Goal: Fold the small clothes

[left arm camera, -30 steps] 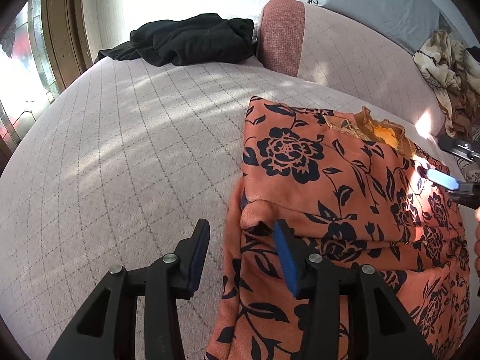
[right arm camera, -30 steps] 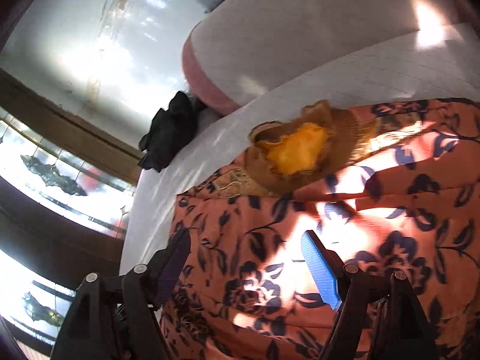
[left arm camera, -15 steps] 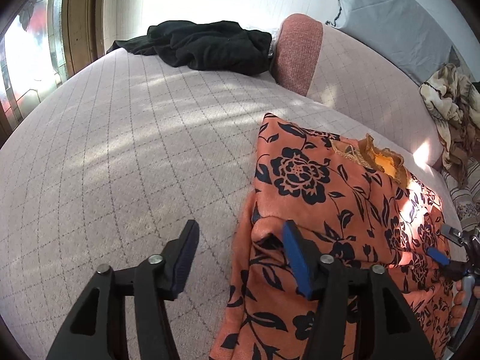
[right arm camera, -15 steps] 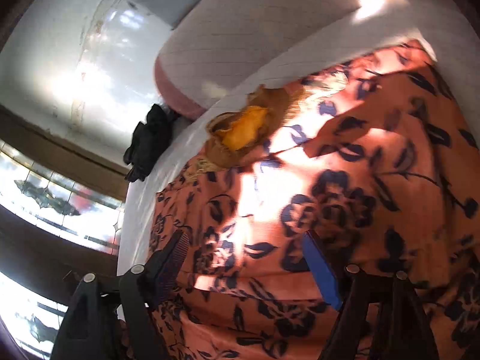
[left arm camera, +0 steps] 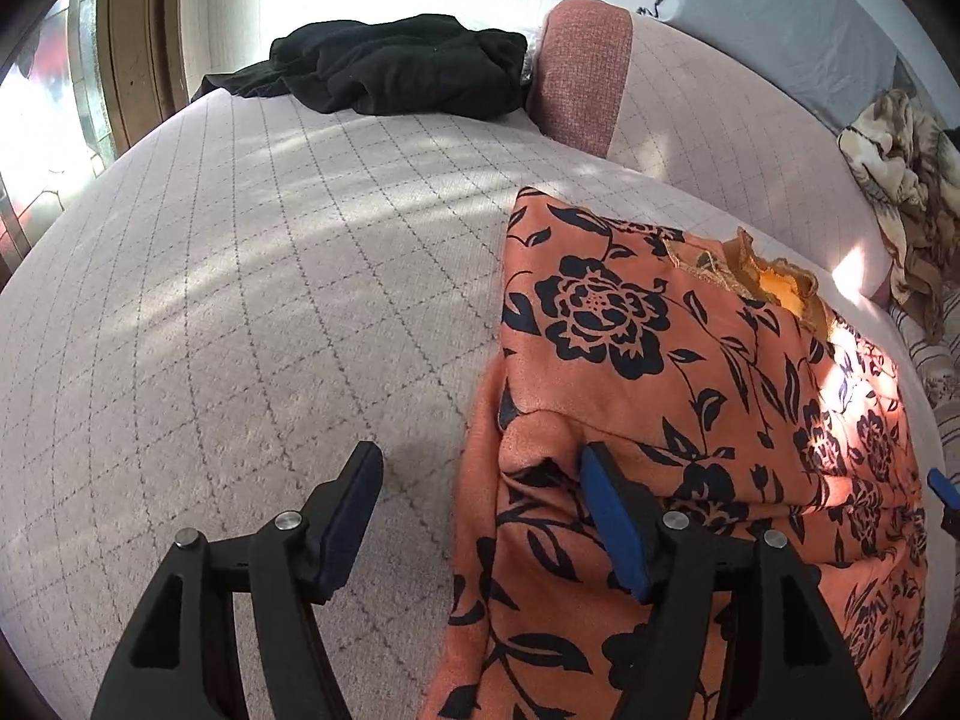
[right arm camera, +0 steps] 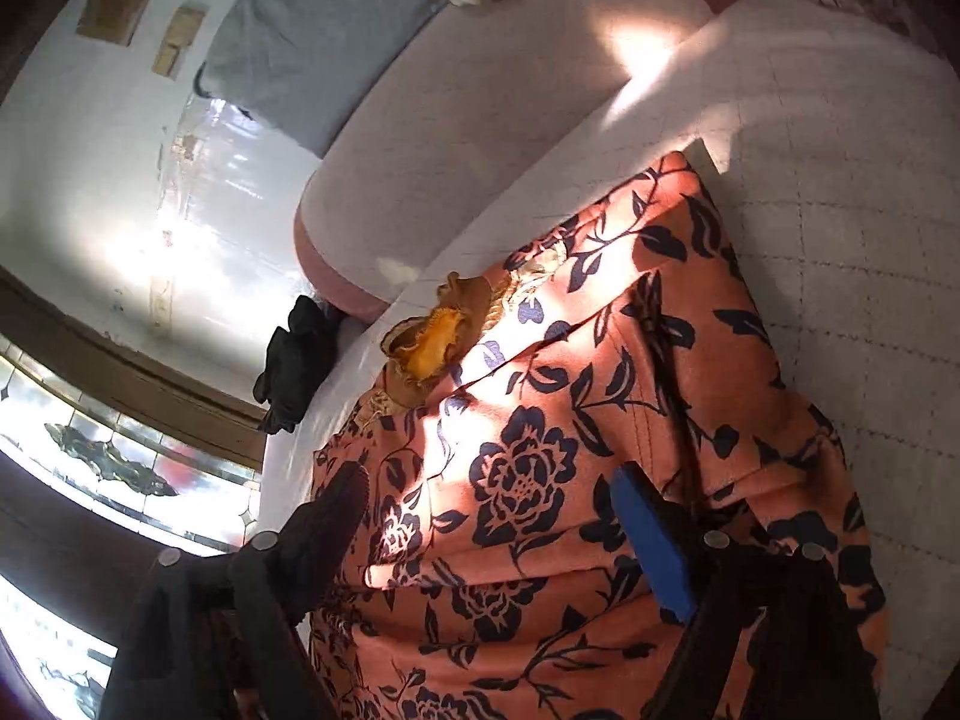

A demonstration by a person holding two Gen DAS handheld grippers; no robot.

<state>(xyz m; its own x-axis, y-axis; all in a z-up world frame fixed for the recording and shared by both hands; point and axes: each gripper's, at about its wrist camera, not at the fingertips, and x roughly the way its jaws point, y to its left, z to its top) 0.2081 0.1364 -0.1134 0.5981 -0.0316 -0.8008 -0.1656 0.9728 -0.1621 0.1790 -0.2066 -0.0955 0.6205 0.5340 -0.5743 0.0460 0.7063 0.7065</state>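
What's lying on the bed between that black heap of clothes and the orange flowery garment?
Nothing: in the left wrist view, only bare quilted bedcover lies between the black clothes and the orange floral garment.

Orange garment (left arm camera: 690,396) with black flowers, black clothes (left arm camera: 390,63), pale diamond-quilted bedcover (left arm camera: 240,300)

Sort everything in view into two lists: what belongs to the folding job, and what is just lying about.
Belongs to the job:
- orange garment with black flower print
- left tongs, open at its edge
- right tongs, jaws opening above it

Lying about:
- crumpled black garment
- beige patterned blanket
- pink bolster cushion
- grey cloth on the wall
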